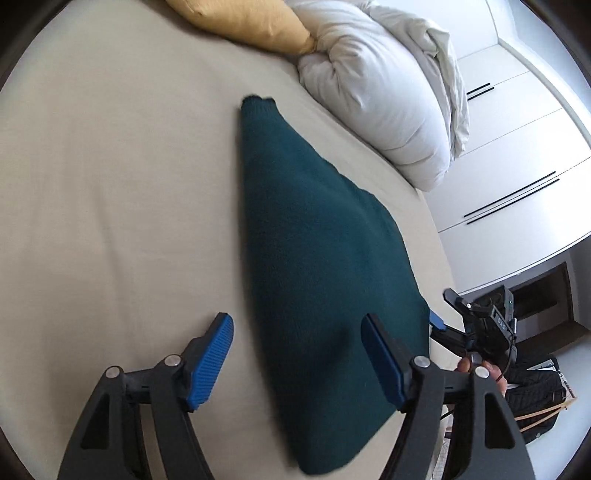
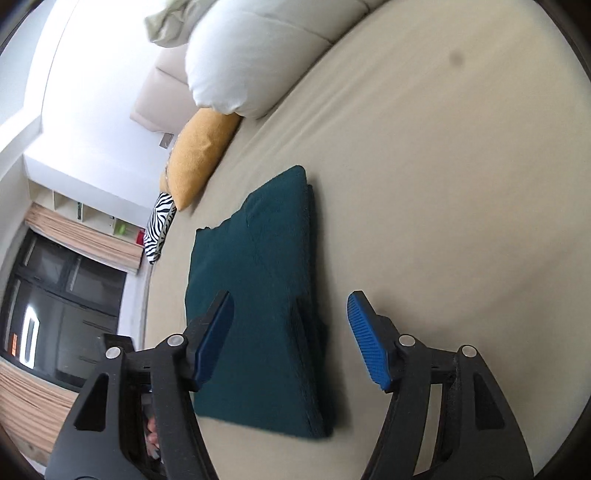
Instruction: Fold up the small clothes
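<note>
A dark teal knit garment [image 1: 314, 258] lies folded flat on the beige bed sheet [image 1: 110, 184]. In the left wrist view my left gripper [image 1: 295, 332] is open just above its near end, the right pad over the cloth and the left pad over bare sheet. In the right wrist view the same garment [image 2: 255, 295] shows stacked layers along its right edge. My right gripper [image 2: 290, 306] is open there, straddling that edge without pressing on it. From the left wrist view, the right gripper [image 1: 443, 308] sits at the garment's right side, held by a hand [image 1: 465, 365].
A white pillow [image 1: 388, 92] and a yellow cushion [image 1: 251, 22] lie at the head of the bed. White wardrobe doors [image 1: 517, 147] stand past the bed's right edge. A zebra-striped cushion [image 2: 159, 229] sits beside the yellow cushion [image 2: 199, 155]; a dark window [image 2: 55, 295] is at left.
</note>
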Available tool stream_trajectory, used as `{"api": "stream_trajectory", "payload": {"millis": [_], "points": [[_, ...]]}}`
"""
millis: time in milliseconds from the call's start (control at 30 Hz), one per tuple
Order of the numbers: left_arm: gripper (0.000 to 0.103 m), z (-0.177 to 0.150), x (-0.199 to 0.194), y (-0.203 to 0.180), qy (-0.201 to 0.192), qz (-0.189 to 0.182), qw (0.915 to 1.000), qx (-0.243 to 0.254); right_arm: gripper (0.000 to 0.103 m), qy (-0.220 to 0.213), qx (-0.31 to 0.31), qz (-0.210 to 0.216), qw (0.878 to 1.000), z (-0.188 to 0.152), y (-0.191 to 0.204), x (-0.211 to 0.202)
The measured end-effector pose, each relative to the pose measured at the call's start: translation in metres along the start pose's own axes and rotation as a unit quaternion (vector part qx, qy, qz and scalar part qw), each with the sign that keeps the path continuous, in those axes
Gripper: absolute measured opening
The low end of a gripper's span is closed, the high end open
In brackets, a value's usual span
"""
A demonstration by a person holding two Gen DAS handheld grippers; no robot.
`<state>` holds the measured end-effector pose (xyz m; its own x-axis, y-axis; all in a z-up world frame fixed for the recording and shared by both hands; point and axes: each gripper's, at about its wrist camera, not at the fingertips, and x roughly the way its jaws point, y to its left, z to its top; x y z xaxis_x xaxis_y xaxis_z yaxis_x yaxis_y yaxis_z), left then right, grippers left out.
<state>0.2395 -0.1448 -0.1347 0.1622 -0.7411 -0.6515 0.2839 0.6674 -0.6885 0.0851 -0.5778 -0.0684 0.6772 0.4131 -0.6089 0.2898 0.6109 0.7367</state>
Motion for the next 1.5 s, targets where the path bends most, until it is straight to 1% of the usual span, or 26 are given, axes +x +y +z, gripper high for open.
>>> {"api": "stream_trajectory", "payload": {"millis": [67, 133, 167, 200, 233, 267, 300, 333, 400, 467, 500, 533, 600, 700, 800, 833, 900, 967, 1033, 1100, 1167, 1267, 1300, 1367, 1433, 1500], "points": [[0.075, 0.007, 0.016, -0.002, 0.009, -0.004, 1.0, -0.003, 0.063, 0.028, 0.0, 0.007, 1.0, 0.012, 0.005, 0.028], [0.073, 0.015, 0.024, -0.003, 0.001, -0.008, 0.9998, -0.015, 0.06, 0.063, -0.016, -0.013, 0.998, 0.015, 0.008, 0.053], [0.069, 0.018, 0.028, -0.005, 0.002, -0.003, 0.9998, -0.021, 0.056, 0.07, -0.026, -0.021, 0.997, 0.017, 0.011, 0.061], [0.066, 0.02, 0.032, -0.007, 0.004, 0.008, 0.9997, -0.021, 0.042, 0.075, -0.039, -0.033, 0.996, 0.019, 0.016, 0.068], [0.063, 0.023, 0.037, -0.01, 0.006, 0.017, 0.9997, -0.019, 0.035, 0.083, -0.049, -0.048, 0.994, 0.021, 0.021, 0.076], [0.059, 0.025, 0.041, -0.012, 0.008, 0.026, 0.9995, -0.017, 0.035, 0.088, -0.059, -0.064, 0.992, 0.02, 0.024, 0.078], [0.058, 0.024, 0.04, -0.013, 0.008, 0.035, 0.9993, -0.013, 0.031, 0.089, -0.072, -0.08, 0.99, 0.02, 0.029, 0.083], [0.054, 0.024, 0.04, -0.017, 0.008, 0.045, 0.9989, -0.007, 0.029, 0.089, -0.094, -0.106, 0.986, 0.017, 0.037, 0.084], [0.047, 0.021, 0.038, -0.024, 0.006, 0.06, 0.9981, 0.007, 0.025, 0.084, -0.12, -0.141, 0.979, 0.011, 0.049, 0.083], [0.038, 0.016, 0.025, -0.023, 0.003, 0.067, 0.9976, 0.016, 0.022, 0.071, -0.157, -0.188, 0.967, 0.003, 0.071, 0.085], [0.037, 0.015, 0.02, -0.025, 0.003, 0.07, 0.9974, 0.019, 0.021, 0.064, -0.176, -0.21, 0.96, -0.002, 0.081, 0.086], [0.036, 0.013, 0.013, -0.029, 0.002, 0.076, 0.9968, 0.025, 0.021, 0.053, -0.202, -0.237, 0.949, -0.011, 0.095, 0.083], [0.036, 0.004, -0.007, -0.038, -0.006, 0.093, 0.9946, 0.046, 0.02, 0.035, -0.23, -0.255, 0.939, -0.025, 0.119, 0.076], [0.036, -0.012, -0.047, -0.048, -0.026, 0.105, 0.9909, 0.081, 0.02, 0.022, -0.251, -0.242, 0.937, -0.047, 0.15, 0.061], [0.036, -0.031, -0.09, -0.049, -0.038, 0.115, 0.987, 0.106, 0.02, 0.016, -0.27, -0.223, 0.937, -0.081, 0.183, 0.05], [0.036, -0.041, -0.109, -0.047, -0.041, 0.121, 0.9851, 0.115, 0.02, 0.014, -0.274, -0.212, 0.938, -0.096, 0.195, 0.043], [0.036, -0.057, -0.133, -0.044, -0.043, 0.13, 0.9825, 0.127, 0.02, 0.012, -0.283, -0.194, 0.939, -0.118, 0.214, 0.034], [0.036, -0.074, -0.161, -0.039, -0.047, 0.142, 0.9793, 0.136, 0.02, 0.013, -0.294, -0.173, 0.94, -0.144, 0.237, 0.032], [0.036, -0.089, -0.185, -0.038, -0.055, 0.156, 0.9753, 0.146, 0.02, 0.016, -0.308, -0.159, 0.938, -0.17, 0.256, 0.03], [0.036, -0.103, -0.208, -0.03, -0.062, 0.172, 0.9715, 0.151, 0.02, 0.02, -0.329, -0.15, 0.932, -0.203, 0.279, 0.031], [0.036, -0.11, -0.222, -0.023, -0.066, 0.178, 0.9712, 0.144, 0.02, 0.022, -0.345, -0.147, 0.927, -0.225, 0.294, 0.037], [0.036, -0.12, -0.237, -0.009, -0.071, 0.185, 0.9712, 0.133, 0.02, 0.023, -0.351, -0.14, 0.926, -0.251, 0.313, 0.049], [0.036, -0.123, -0.239, -0.005, -0.071, 0.186, 0.9713, 0.13, 0.02, 0.022, -0.358, -0.144, 0.922, -0.258, 0.318, 0.053], [0.036, -0.127, -0.238, 0.001, -0.068, 0.192, 0.9707, 0.128, 0.02, 0.024, -0.362, -0.152, 0.919, -0.268, 0.324, 0.064], [0.036, -0.129, -0.237, 0.009, -0.066, 0.189, 0.9726, 0.119, 0.02, 0.029, -0.367, -0.156, 0.917, -0.278, 0.326, 0.07], [0.036, -0.126, -0.233, 0.014, -0.064, 0.189, 0.9733, 0.114, 0.02, 0.032, -0.368, -0.16, 0.915, -0.28, 0.332, 0.082]]}}
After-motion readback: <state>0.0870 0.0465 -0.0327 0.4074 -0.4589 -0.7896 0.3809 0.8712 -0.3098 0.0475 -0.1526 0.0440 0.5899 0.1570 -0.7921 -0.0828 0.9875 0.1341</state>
